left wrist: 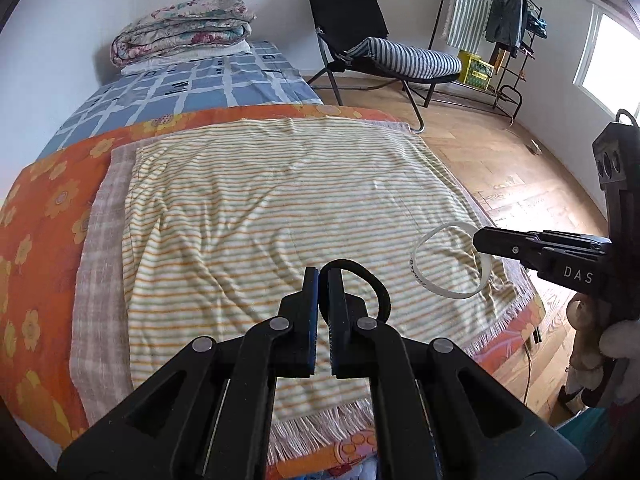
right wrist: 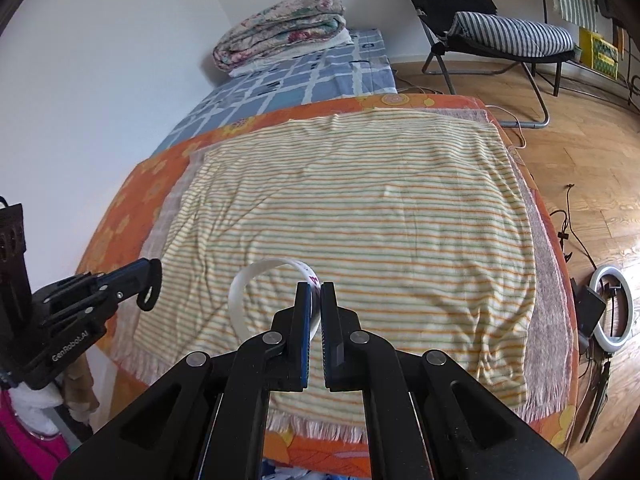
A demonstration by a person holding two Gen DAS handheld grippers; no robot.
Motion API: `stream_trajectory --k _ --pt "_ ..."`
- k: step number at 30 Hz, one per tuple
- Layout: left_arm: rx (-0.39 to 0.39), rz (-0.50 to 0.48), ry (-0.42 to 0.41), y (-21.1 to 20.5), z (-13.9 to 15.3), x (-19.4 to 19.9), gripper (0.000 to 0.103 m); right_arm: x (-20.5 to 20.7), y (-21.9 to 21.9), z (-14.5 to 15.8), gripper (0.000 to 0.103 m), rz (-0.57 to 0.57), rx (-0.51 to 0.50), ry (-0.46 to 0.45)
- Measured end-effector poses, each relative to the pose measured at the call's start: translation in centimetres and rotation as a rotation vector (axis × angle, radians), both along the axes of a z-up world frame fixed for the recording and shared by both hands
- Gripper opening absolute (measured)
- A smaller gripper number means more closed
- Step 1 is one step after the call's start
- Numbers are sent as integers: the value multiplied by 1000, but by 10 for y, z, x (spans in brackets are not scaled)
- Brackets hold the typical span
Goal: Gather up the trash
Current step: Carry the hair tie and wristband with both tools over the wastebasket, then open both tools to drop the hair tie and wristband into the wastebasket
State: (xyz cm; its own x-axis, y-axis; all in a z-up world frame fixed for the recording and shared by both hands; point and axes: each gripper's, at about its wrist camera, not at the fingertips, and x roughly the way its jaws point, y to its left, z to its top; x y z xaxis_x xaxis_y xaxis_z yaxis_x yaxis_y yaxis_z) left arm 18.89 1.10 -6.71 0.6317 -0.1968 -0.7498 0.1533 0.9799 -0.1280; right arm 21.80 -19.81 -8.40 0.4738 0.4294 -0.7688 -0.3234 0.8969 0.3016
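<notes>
Nearest us, our left gripper [left wrist: 323, 276] has its fingers pressed together on a thin black elastic loop [left wrist: 374, 280], which curls out to the right of the pads. Just beyond and to its right, our right gripper [right wrist: 315, 292] is clamped on a white flat rubber wristband with small printed lettering [right wrist: 244, 292]; the band bows out to the left of the pads and hangs in the air. We judge both pieces are pinched by their edge so the rest of each ring dangles free and can drop cleanly when let go.

Both items are held above the near edge of the yellow, orange and green striped towel with a fringed hem [right wrist: 360, 208], which lies spread over an orange flowered bedspread [left wrist: 44, 216] and looks bare of further litter. No bin shows in either view, so we cannot tell where the two will go.

Farther off, a folded floral quilt [left wrist: 184, 28] sits at the bed's far corner against the wall.
</notes>
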Motion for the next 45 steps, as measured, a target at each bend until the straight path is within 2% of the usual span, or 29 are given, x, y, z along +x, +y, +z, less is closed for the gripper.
stream_trajectory --k 7,11,23,31,45 --pt "-29 -3 20 2 -9 -50 2 -50 1 -5 3 50 6 17" --pt "-19 -11 26 0 -16 -73 2 -76 -3 -12 3 70 4 39" --pt "-50 -20 55 -8 -36 -129 2 -149 -10 -33 3 118 -27 62" --pt "-62 -15 82 -12 -54 -156 2 -175 -12 -53 3 126 -46 97" --pt "-72 -6 132 -14 -81 -174 2 -202 -3 -76 3 159 -75 140"
